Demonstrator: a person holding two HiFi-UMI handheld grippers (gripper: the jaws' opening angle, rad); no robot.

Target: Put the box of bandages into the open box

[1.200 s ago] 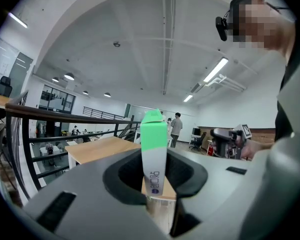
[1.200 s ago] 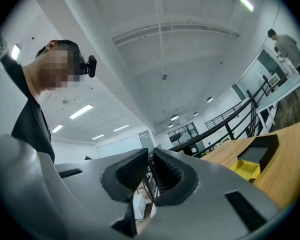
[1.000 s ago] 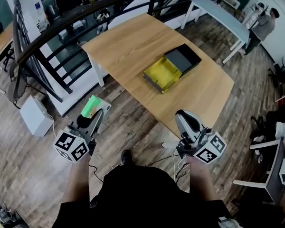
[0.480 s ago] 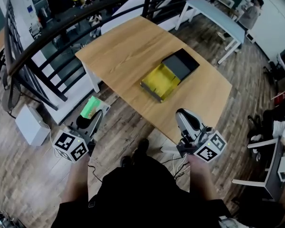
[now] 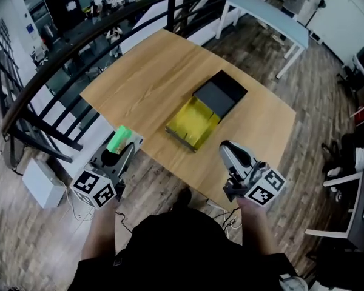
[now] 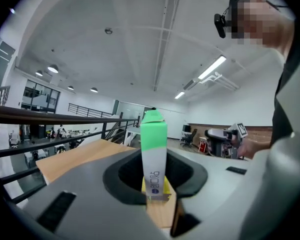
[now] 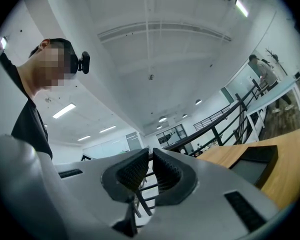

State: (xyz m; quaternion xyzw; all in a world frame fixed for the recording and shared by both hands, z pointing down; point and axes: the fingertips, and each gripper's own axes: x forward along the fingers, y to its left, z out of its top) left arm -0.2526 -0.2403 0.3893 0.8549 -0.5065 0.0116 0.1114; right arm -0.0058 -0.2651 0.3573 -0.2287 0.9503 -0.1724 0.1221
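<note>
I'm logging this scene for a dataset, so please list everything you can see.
wooden table: one, light wood, centre of head view
open box: one, yellow inside, black lid beside it, on the wooden table
box of bandages: one, green and white, upright in the left tongs
railing: one, black, beyond the wooden table
second table: one, pale grey-blue, far right
left tongs: grey, shut on the box of bandages, over the floor
right tongs: grey, jaws together, empty, by the table's near edge

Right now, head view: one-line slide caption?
Left gripper holds the green-topped bandage box short of the wooden table, where the yellow open box lies; right gripper shut, empty.
</note>
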